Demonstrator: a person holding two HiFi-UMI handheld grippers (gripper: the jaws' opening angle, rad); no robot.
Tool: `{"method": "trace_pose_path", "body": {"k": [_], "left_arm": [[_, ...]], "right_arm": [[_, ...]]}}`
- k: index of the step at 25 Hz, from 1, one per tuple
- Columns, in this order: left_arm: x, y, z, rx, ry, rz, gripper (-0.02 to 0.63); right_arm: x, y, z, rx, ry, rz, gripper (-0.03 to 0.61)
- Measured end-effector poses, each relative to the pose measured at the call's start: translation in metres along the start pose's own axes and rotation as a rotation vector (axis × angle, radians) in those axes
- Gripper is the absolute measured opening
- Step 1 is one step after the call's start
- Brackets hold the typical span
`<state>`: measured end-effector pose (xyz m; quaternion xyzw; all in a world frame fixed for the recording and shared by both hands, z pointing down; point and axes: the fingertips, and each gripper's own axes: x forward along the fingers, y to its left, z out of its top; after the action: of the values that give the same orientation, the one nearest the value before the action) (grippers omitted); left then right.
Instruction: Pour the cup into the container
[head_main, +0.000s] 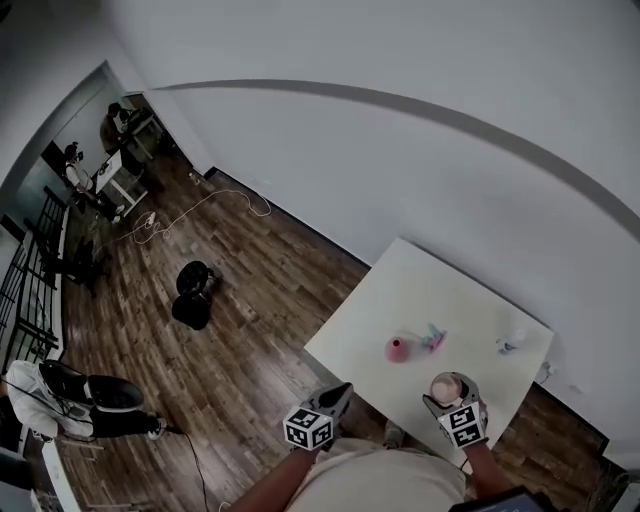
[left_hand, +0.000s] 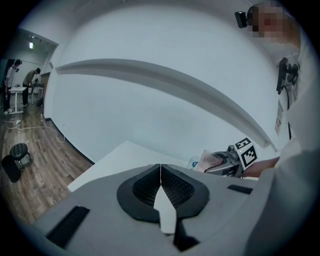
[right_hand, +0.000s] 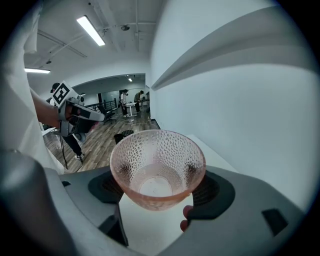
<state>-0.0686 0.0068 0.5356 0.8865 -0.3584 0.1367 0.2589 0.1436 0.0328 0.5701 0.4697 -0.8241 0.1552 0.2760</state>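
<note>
The cup (right_hand: 157, 167) sits upright, mouth up, between the two pads of my right tool (right_hand: 161, 196), which is clamped on its lower sides. It is a pale pink, see-through cup with a dimpled wall, and I cannot tell whether anything is in it. In the head view I hold it above the near edge of the white surface (head_main: 440, 290), toward the near right corner.

A small pink container (head_main: 397, 349) stands on the surface closer to the middle of the near part, apart from the cup. Just beside it lies a small teal and pink thing (head_main: 432, 338). A small clear thing (head_main: 510, 343) stands near the right corner.

My left tool (left_hand: 160, 175) is pressed fully together with nothing between its pads. It hangs off the near edge of the surface, near the near left corner, apart from the right tool.

Around the surface is a wooden floor (head_main: 250, 300), where a black stool (head_main: 193, 293) stands and a white cable (head_main: 200, 210) trails by the wall. People (head_main: 120, 125) stand at a desk far off.
</note>
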Motion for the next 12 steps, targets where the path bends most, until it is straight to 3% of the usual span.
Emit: {"method": "trace_pose_path", "body": {"k": [12], "left_arm": [[0.011, 0.020, 0.002, 0.016, 0.057, -0.002, 0.012]], "right_arm": [[0.028, -0.012, 0.004, -0.005, 0.022, 0.029, 0.380]]}}
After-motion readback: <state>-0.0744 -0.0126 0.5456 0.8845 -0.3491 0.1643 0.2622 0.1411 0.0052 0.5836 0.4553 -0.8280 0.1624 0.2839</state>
